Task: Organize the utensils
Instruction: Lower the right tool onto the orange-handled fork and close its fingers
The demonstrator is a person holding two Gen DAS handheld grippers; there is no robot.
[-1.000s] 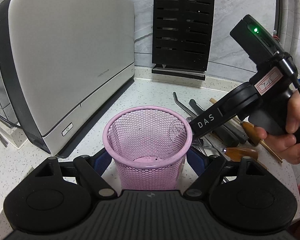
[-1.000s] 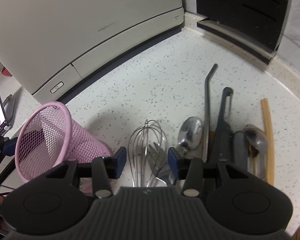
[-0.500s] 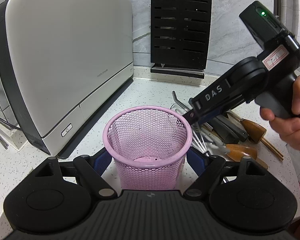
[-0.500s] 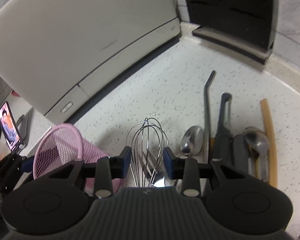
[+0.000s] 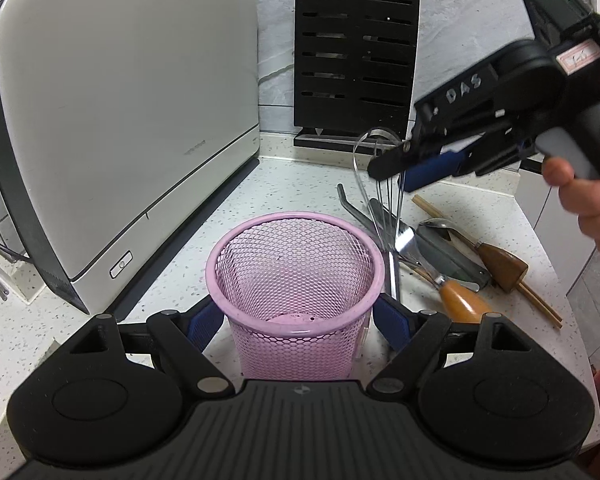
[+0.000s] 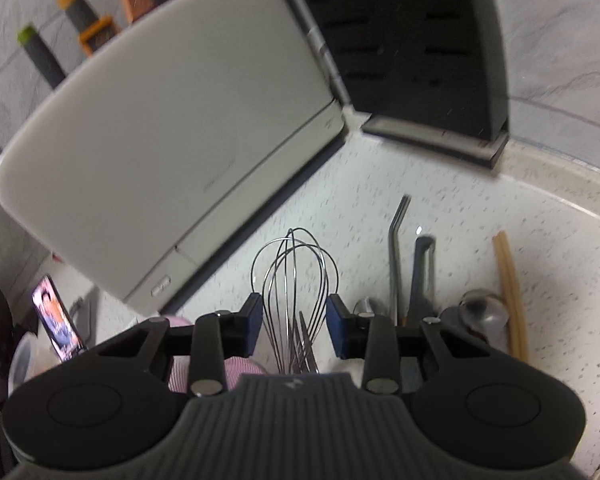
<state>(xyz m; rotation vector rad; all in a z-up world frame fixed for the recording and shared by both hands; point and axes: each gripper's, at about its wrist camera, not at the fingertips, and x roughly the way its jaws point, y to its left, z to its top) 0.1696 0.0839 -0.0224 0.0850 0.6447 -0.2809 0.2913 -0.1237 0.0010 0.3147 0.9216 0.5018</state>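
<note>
Vs a second ago: the right gripper (image 6: 294, 320) was low over the utensil pile, jaws wider, with the whisk (image 6: 294, 280) lying flat on the counter (image 6: 560, 248). Now it sits higher and has rolled, and the whisk is up off the counter between its pads. The left side is unchanged.

Whisk position: the wire loops stick out past the right gripper's blue pads (image 6: 253, 322), the rest running back under the gripper body. From the left wrist view the whisk (image 5: 380, 184) hangs from the right gripper (image 5: 396, 160), above and behind-right of the pink mesh cup (image 5: 294, 280). Its lower end is lost among the utensils below, so I can't tell whether it has fully cleared the pile.

Right gripper: narrowed, both pads pressing the wire cage from either side. The person's hand (image 5: 592, 196) is on its grip.

Left gripper (image 5: 296, 320): spread wide around the pink mesh cup, blue pads at both sides of its wall. It looks like contact, but the rim hides the exact touch points. The cup stands upright on the counter, empty.

Remaining pile right of the cup: metal straw (image 6: 396, 248), peeler (image 6: 422, 276), spoon (image 6: 482, 308), chopsticks (image 6: 510, 292), wooden-handled tools (image 5: 500, 260).
</note>
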